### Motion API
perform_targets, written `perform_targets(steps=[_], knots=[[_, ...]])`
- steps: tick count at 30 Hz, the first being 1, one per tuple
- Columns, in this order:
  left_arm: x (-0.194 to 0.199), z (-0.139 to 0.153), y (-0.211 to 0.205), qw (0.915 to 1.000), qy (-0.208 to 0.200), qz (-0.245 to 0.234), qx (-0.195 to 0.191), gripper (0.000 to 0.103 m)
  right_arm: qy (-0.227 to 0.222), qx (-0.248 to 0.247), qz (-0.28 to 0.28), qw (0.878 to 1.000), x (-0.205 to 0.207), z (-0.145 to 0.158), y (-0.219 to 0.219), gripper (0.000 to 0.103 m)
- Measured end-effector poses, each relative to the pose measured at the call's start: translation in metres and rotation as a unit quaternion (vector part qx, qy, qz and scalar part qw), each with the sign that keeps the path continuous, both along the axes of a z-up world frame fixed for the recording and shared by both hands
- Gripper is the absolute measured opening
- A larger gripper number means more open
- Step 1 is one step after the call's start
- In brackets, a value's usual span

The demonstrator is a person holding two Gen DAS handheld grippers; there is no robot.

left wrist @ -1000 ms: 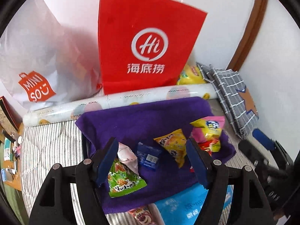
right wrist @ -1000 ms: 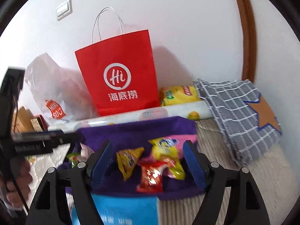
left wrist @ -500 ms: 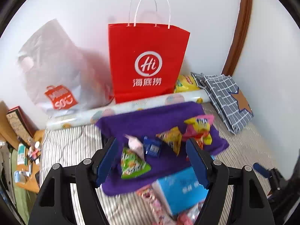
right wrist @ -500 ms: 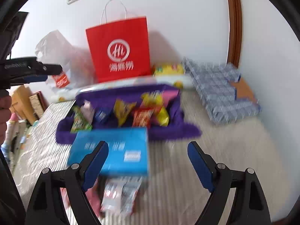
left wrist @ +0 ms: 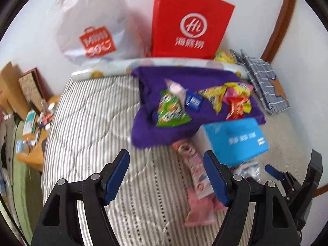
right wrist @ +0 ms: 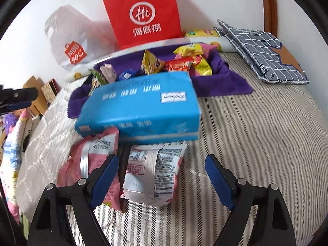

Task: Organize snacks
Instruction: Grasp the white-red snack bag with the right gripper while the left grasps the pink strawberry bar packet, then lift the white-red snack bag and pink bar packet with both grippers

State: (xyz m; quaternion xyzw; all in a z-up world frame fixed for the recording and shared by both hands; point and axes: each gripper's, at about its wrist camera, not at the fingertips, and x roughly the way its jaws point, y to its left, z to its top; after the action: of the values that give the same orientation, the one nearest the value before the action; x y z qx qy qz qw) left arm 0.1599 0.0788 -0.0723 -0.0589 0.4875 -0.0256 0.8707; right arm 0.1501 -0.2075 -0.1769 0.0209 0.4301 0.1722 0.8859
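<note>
Several small snack packets lie on a purple cloth (left wrist: 143, 127), among them a green one (left wrist: 170, 110), a yellow one (left wrist: 215, 96) and a red one (left wrist: 237, 107). A blue box (right wrist: 141, 110) sits in front of the cloth. Below it lie a white-and-pink packet (right wrist: 151, 172) and a pink packet (right wrist: 92, 164). My right gripper (right wrist: 162, 181) hovers open just above the white-and-pink packet, pads apart from it. My left gripper (left wrist: 166, 176) is open over the striped bedcover, left of a long pink packet (left wrist: 196, 176).
A red paper bag (left wrist: 190, 24) and a white plastic bag (left wrist: 92, 30) stand against the wall behind a rolled sheet (left wrist: 114, 69). Folded grey checked fabric (right wrist: 262, 53) lies at the right. The bed's left edge drops to clutter (left wrist: 30, 119).
Both grippers pulled back from the purple cloth. The right one sank toward the packets below the blue box and its jaws widened. The left one shifted over bare bedcover.
</note>
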Motion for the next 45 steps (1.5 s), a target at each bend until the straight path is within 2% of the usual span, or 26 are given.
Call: perform_targets(steps=[3,5,6,7,8,9,14,20,22,24,27,28,30,31,35,40,41,43,45], knots=[[-0.006,-0.007,0.002,0.9999,0.005,0.011,-0.001,0.074,0.002,-0.01,0.003,1.0,0.003,-0.008,0.007,0.084],[-0.007,-0.013,0.001,0.9998,0.011,0.013,-0.004,0.074,0.005,-0.031,0.004,1.0,0.006,-0.014,0.012,0.074],[-0.007,-0.017,-0.002,0.9998,0.015,0.011,-0.006,0.074,0.0,-0.037,0.003,0.999,0.006,-0.015,0.014,0.073],[-0.007,-0.019,-0.003,0.9998,0.016,0.009,-0.008,0.074,-0.008,-0.046,0.004,0.999,0.004,-0.015,0.015,0.062],[-0.006,-0.022,-0.006,0.9998,0.018,0.007,-0.008,0.074,-0.014,-0.057,0.008,0.998,0.003,-0.015,0.017,0.045],[-0.004,-0.026,-0.01,0.9997,0.021,0.006,-0.008,0.074,-0.018,-0.071,0.009,0.997,0.002,-0.015,0.018,0.043],[0.009,-0.048,-0.021,0.9991,0.038,0.014,-0.011,0.074,-0.021,-0.069,0.003,0.997,-0.001,-0.013,0.004,0.042],[0.025,-0.072,-0.032,0.9973,0.059,-0.005,-0.043,0.074,-0.031,-0.067,-0.023,0.997,-0.013,-0.005,-0.033,0.042],[0.03,-0.08,-0.034,0.9965,0.07,-0.01,-0.044,0.07,-0.036,-0.07,-0.031,0.996,-0.017,-0.002,-0.042,0.042],[0.033,-0.088,-0.034,0.995,0.08,-0.01,-0.058,0.057,-0.037,-0.057,-0.035,0.997,-0.022,-0.001,-0.052,0.042],[0.035,-0.097,-0.034,0.9929,0.09,-0.006,-0.077,0.043,-0.029,-0.023,-0.037,0.999,-0.026,0.002,-0.064,0.042],[0.034,-0.098,-0.034,0.9937,0.085,-0.006,-0.072,0.042,-0.029,-0.016,-0.038,0.999,-0.027,0.002,-0.066,0.042],[0.033,-0.097,-0.036,0.9946,0.08,-0.014,-0.064,0.025,-0.03,-0.01,-0.044,0.999,-0.026,0.003,-0.07,0.042],[0.033,-0.097,-0.036,0.9943,0.083,-0.019,-0.065,0.024,-0.03,-0.01,-0.045,0.998,-0.025,0.003,-0.071,0.042],[0.025,-0.091,-0.031,0.996,0.07,-0.02,-0.052,0.023,-0.037,-0.013,-0.052,0.998,-0.023,0.007,-0.074,0.042],[0.012,-0.091,-0.022,0.9982,0.06,-0.011,-0.002,0.025,-0.048,-0.017,-0.061,0.997,-0.016,0.011,-0.078,0.042],[0.012,-0.092,-0.022,0.9981,0.06,-0.011,0.003,0.027,-0.049,-0.018,-0.062,0.997,-0.014,0.011,-0.079,0.042],[0.012,-0.098,-0.022,0.9979,0.064,-0.009,0.012,0.038,-0.046,-0.023,-0.064,0.997,-0.006,0.009,-0.08,0.042],[0.011,-0.099,-0.022,0.9989,0.044,-0.007,0.016,0.04,-0.042,-0.027,-0.064,0.997,0.004,0.005,-0.079,0.042]])
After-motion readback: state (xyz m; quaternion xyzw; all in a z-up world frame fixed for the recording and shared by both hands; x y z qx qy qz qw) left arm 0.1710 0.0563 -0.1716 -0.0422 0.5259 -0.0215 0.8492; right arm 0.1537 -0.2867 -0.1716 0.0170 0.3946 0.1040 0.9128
